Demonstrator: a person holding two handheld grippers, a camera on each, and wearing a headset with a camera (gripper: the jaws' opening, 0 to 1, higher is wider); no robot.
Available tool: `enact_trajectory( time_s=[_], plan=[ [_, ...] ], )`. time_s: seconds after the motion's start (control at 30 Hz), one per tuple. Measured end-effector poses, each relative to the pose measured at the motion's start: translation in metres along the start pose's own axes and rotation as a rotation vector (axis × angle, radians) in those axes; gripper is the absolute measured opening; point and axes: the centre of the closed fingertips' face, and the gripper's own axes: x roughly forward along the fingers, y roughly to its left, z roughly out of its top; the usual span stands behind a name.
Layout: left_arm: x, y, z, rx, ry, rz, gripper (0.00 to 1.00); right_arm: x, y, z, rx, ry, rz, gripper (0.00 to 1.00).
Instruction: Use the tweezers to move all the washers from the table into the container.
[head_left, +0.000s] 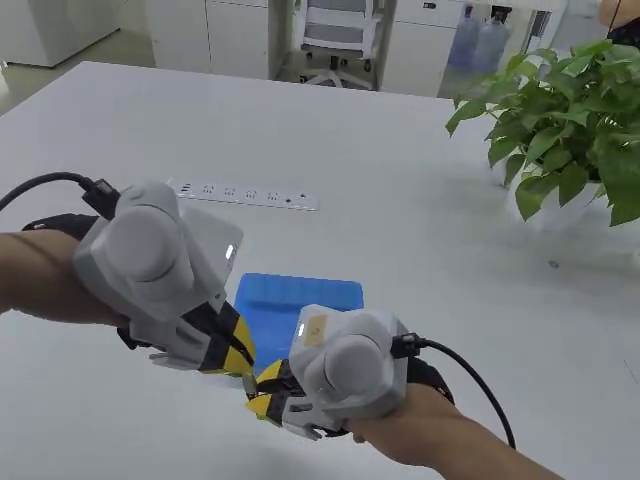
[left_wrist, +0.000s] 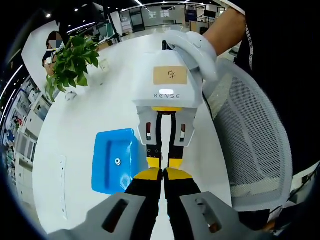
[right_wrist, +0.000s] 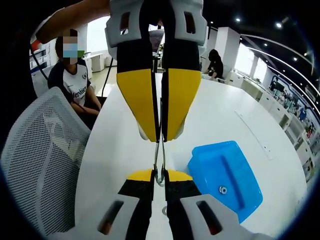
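Note:
Thin metal tweezers (right_wrist: 159, 159) run between the two grippers, which face each other tip to tip over the white table. My left gripper (head_left: 238, 358) is shut on their upper part, and its yellow pads (right_wrist: 140, 100) reach down from above in the right gripper view. At the other end my right gripper (right_wrist: 159, 178) is shut on them too. In the left gripper view my left gripper (left_wrist: 162, 175) meets the right gripper's tips (left_wrist: 162, 161). The blue container (head_left: 300, 303) lies just beyond both grippers and holds one washer (left_wrist: 118, 161), also visible in the right gripper view (right_wrist: 223, 190).
A white power strip (head_left: 248, 194) lies behind the container. A potted plant (head_left: 560, 120) stands at the right. A mesh office chair (left_wrist: 250, 140) is at the table's near edge, and a person (right_wrist: 75, 85) sits beyond it.

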Motion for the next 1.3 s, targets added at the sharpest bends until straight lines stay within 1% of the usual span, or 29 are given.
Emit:
enact_trajectory(
  time_s=[0.3, 0.67, 0.77, 1.03, 1.3],
  plan=[
    [-0.006, 0.013, 0.012, 0.025, -0.005, 0.017, 0.06, -0.011, -0.015, 0.005, -0.009, -0.005, -0.025, 0.09],
    [-0.008, 0.034, 0.016, 0.053, -0.010, 0.033, 0.06, -0.020, -0.034, 0.007, -0.019, -0.002, -0.057, 0.09],
    [-0.008, 0.042, 0.018, 0.061, -0.014, 0.038, 0.06, -0.023, -0.043, 0.007, -0.024, 0.001, -0.068, 0.09],
    [-0.007, 0.061, 0.020, 0.071, -0.023, 0.056, 0.06, -0.024, -0.063, 0.006, -0.024, 0.002, -0.088, 0.09],
    [0.002, 0.075, 0.012, 0.069, -0.026, 0.062, 0.06, -0.016, -0.078, -0.002, -0.019, 0.013, -0.088, 0.09]
  ],
)
